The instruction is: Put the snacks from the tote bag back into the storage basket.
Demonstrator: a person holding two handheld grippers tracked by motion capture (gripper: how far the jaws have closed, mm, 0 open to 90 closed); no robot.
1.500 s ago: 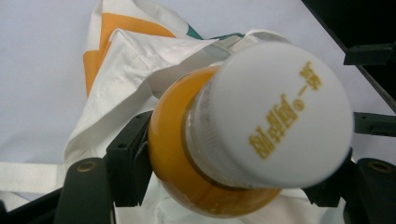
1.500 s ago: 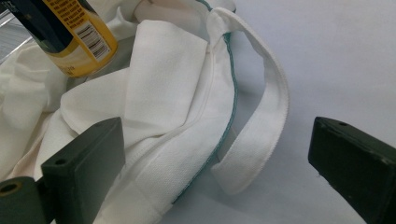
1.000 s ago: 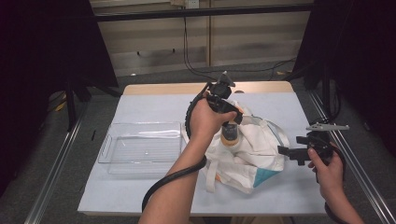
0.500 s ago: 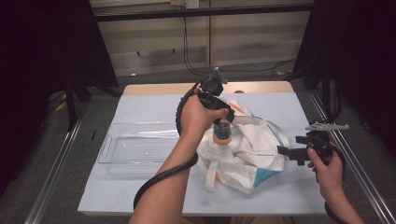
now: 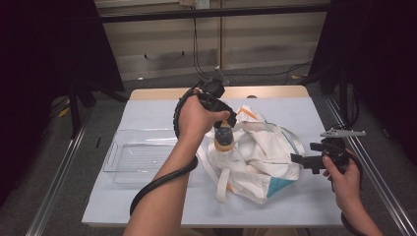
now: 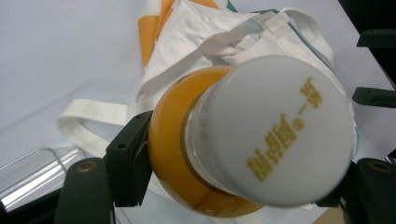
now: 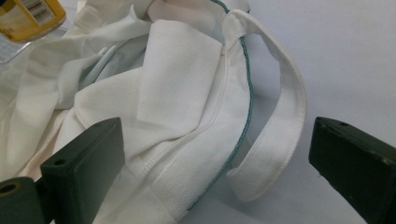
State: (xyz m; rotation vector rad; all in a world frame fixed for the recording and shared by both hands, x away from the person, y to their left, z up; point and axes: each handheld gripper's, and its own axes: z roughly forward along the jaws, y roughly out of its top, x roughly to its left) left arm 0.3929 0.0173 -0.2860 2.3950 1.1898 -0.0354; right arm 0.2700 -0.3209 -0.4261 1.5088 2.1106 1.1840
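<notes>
An orange bottle (image 5: 223, 137) with a white cap is clamped between the jaws of the left gripper (image 5: 222, 129) and is held in the air just above the crumpled white tote bag (image 5: 260, 152), near the centre of the counter (image 5: 147, 118). In the left gripper view the bottle (image 6: 224, 154) is seen cap-first, gripped at its shoulder, with the bag (image 6: 187, 42) spread below it. The bottle touches neither the bag nor the counter as far as can be told.

The right gripper (image 5: 307, 162) is held at about 3 o'clock from the bag, its jaws apart and nothing between them; in the right gripper view the bag's hem and a strap loop (image 7: 275, 140) lie between the open jaws without being pinched.

A clear plastic tray (image 5: 142, 157) sits at about 9 o'clock from the bag and appears to hold nothing.

The work is judged to be at its middle: the bottle has been secured and lifted clear of the bag, but it has not been set down. What is left, it is supposed, is the carry toward the tray and the release there; whether other items are inside the bag cannot be told.
</notes>
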